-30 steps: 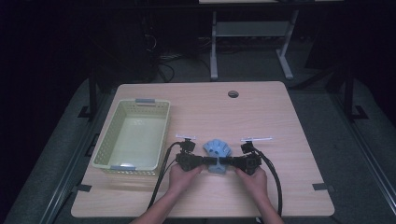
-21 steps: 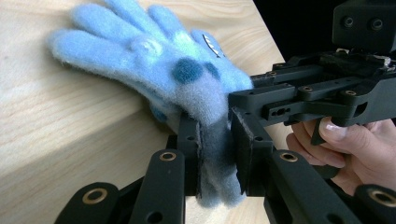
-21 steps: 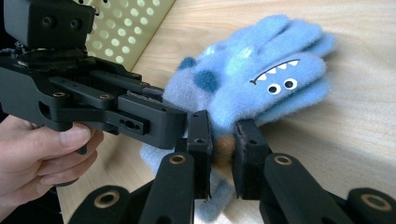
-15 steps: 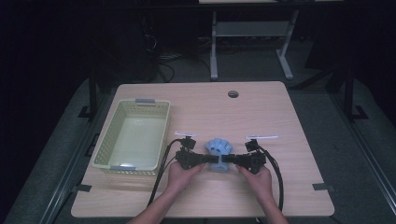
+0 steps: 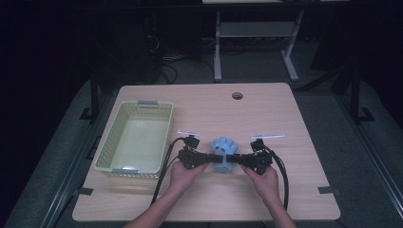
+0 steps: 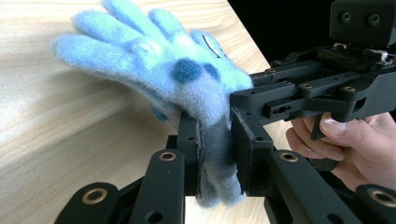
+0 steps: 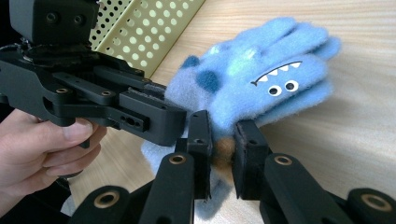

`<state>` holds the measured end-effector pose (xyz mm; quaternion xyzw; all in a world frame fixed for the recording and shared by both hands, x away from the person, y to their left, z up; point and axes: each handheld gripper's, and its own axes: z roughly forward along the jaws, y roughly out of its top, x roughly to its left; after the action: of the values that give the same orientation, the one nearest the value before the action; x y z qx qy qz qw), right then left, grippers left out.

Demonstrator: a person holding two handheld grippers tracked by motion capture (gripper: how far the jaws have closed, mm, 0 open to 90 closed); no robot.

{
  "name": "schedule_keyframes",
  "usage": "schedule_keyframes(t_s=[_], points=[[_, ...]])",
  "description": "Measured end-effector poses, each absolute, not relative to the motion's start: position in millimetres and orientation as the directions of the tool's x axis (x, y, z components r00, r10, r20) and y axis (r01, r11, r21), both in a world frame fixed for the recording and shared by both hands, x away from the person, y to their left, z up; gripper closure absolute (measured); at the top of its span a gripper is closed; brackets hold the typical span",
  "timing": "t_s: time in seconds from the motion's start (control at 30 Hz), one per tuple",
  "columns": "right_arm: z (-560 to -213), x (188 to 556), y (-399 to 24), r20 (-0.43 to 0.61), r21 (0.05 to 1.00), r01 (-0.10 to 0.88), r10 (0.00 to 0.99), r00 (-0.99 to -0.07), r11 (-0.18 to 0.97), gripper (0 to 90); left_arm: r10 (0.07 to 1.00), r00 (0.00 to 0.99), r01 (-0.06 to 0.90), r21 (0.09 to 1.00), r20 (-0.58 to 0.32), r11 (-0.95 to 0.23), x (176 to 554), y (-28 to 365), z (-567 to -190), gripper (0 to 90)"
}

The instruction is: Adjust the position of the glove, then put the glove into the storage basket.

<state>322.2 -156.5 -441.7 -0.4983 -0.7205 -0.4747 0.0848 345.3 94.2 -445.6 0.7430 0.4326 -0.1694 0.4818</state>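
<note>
You have the blue glove [image 5: 223, 154] pinched at its cuff from both sides: left gripper [image 5: 205, 156] clamped at its 9 o'clock, right gripper [image 5: 237, 159] at 3 o'clock. Fingers point to 12, just off the table [image 5: 304, 118]; the basket [image 5: 107, 152] sits at 9 o'clock, nearer your left hand.
</note>
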Motion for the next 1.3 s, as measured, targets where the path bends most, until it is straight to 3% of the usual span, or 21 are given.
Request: schedule_keyframes(t_s=[1.3], points=[[-404, 334, -135, 0.522, 0.634, 0.761, 0.652, -0.55, 0.135, 79.0, 0.464, 0.591, 0.782, 0.61, -0.66, -0.128, 350, 115, -419, 73.7]])
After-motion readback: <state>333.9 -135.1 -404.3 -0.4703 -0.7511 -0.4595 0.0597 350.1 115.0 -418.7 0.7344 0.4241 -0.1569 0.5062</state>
